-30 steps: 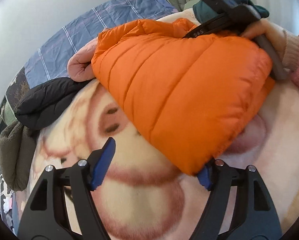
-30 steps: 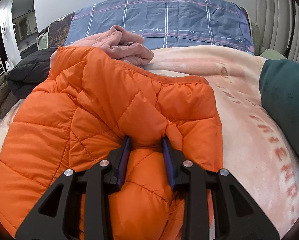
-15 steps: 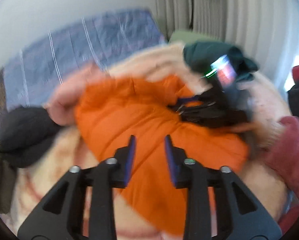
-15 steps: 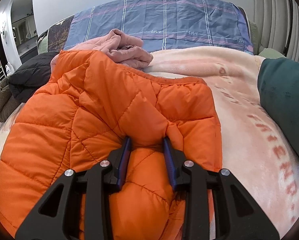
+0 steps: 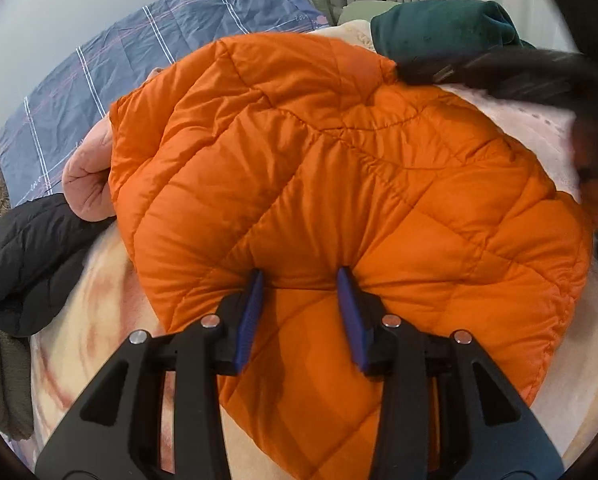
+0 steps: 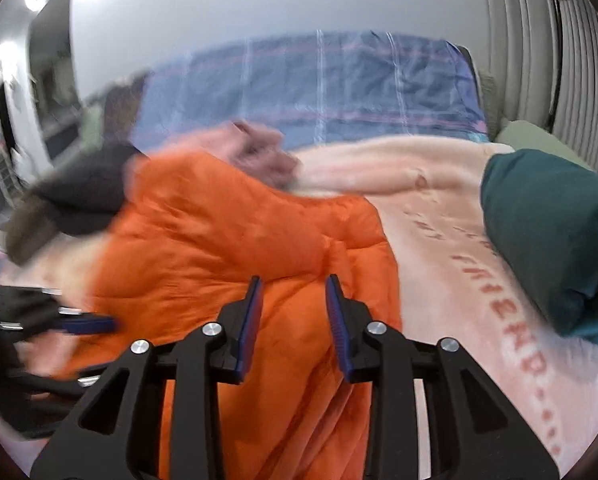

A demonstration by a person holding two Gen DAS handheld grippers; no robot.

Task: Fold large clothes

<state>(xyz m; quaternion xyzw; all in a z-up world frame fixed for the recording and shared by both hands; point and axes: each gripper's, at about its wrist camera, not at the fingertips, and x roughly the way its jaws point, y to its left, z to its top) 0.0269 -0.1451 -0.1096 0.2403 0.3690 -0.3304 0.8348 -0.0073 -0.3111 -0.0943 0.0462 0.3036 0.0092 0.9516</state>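
An orange quilted jacket [image 5: 339, 168] lies in a folded heap on a cream printed blanket [image 5: 111, 320]. My left gripper [image 5: 299, 280] is shut on a puffed fold near the jacket's near edge, its blue pads denting the fabric. In the blurred right wrist view the jacket [image 6: 219, 240] fills the gap of my right gripper [image 6: 293, 284], whose jaws are closing on the fabric. The left gripper's blue pad [image 6: 87, 324] shows as a smear at the jacket's left side. A dark blur at the jacket's far right corner is the right gripper [image 5: 499, 72].
A pink garment [image 5: 87, 184] and a black puffy jacket [image 5: 31, 256] lie to the left of the orange one. A folded dark green garment [image 6: 551, 240] sits on the blanket at the right. A blue plaid quilt [image 5: 139, 60] covers the far end; curtains hang behind.
My left gripper went from open at the jacket's lower edge to shut on a fold further in. The right gripper has risen with its fabric and its view has blurred.
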